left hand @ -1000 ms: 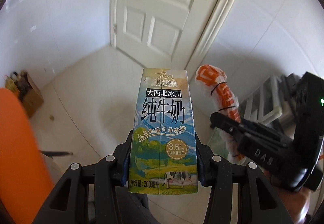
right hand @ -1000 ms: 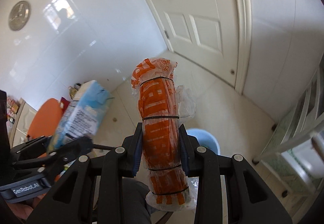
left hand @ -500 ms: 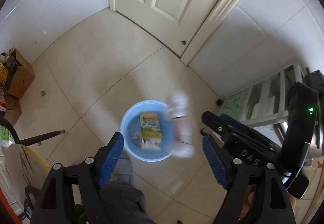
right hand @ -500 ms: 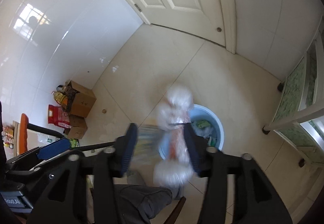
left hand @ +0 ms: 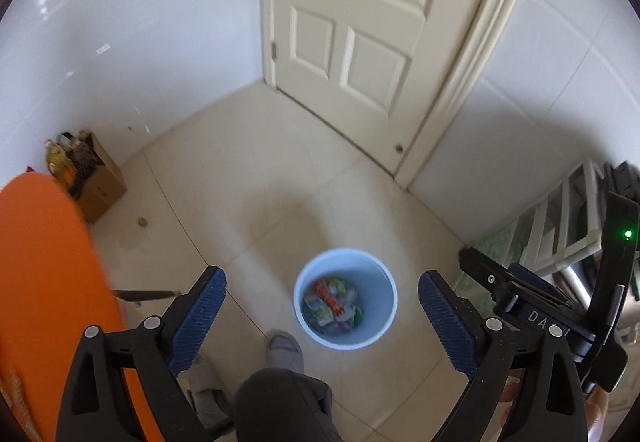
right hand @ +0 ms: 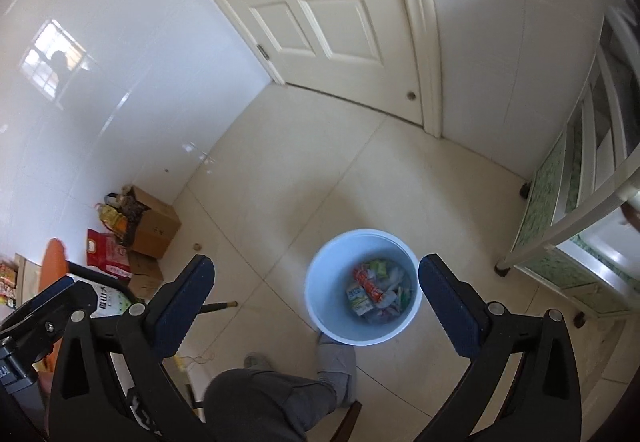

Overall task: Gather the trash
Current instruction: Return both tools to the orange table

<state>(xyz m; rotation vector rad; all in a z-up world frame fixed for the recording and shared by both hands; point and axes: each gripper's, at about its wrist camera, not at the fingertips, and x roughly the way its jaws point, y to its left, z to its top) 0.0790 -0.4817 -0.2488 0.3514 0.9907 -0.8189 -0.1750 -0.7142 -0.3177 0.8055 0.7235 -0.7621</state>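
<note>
Both tongs empty, jaws opening: left gripper, right gripper. Blue bin on floor holds carton, wrappers etc.; probably more trash left, none visible.

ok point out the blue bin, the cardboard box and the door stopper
blue bin (right hand: 320,306), right wrist view, inner left wall
cardboard box (right hand: 158,228), right wrist view, front side face
door stopper (right hand: 410,95), right wrist view, its round head

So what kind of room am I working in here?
Most likely a room in a home, perhaps a utility corner: white tiled walls, a cream panelled door, a pale tiled floor with a blue waste bin, and cardboard boxes by the wall.
</note>
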